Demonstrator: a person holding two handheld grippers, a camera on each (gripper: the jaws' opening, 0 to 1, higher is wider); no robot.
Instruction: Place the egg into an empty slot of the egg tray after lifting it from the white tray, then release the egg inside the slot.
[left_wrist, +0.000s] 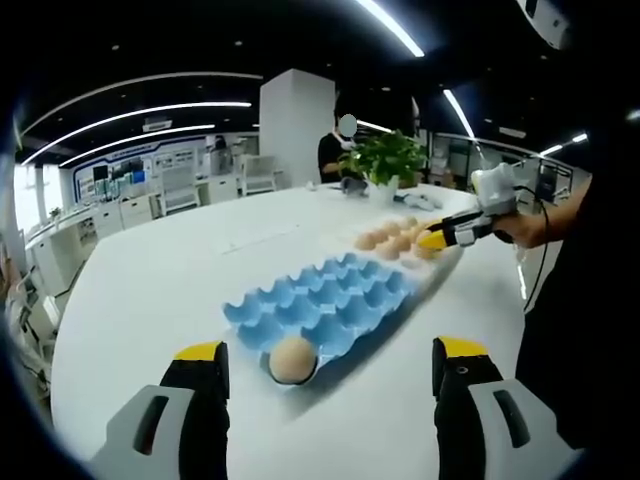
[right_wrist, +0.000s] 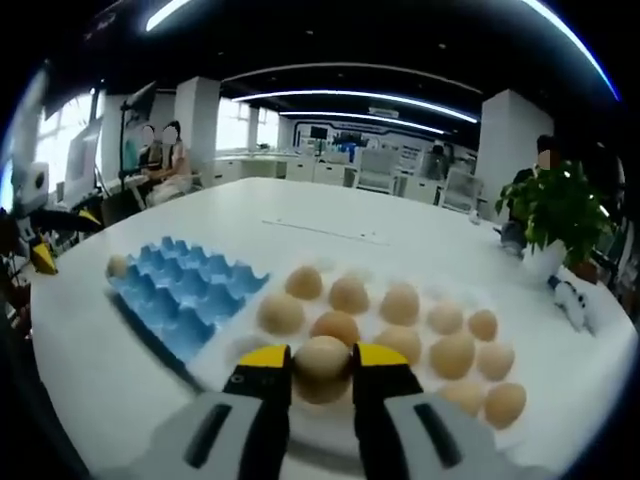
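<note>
A blue egg tray (left_wrist: 330, 300) lies on the white table, with one egg (left_wrist: 293, 359) in its nearest corner slot. My left gripper (left_wrist: 330, 352) hovers open just in front of that egg, its jaws wide apart and holding nothing. Beyond it, the white tray (left_wrist: 432, 268) carries several eggs, and my right gripper (left_wrist: 447, 236) reaches over them. In the right gripper view, my right gripper (right_wrist: 322, 360) is shut on a tan egg (right_wrist: 322, 372) at the near edge of the white tray (right_wrist: 225, 362). The blue egg tray (right_wrist: 185, 290) sits to its left.
A potted plant (left_wrist: 385, 160) (right_wrist: 555, 215) stands at the table's far side, with a person behind it. Two people sit beyond the table (right_wrist: 160, 150). A hand (left_wrist: 522, 226) holds the right gripper. Bare white tabletop (left_wrist: 160, 290) spreads left of the egg tray.
</note>
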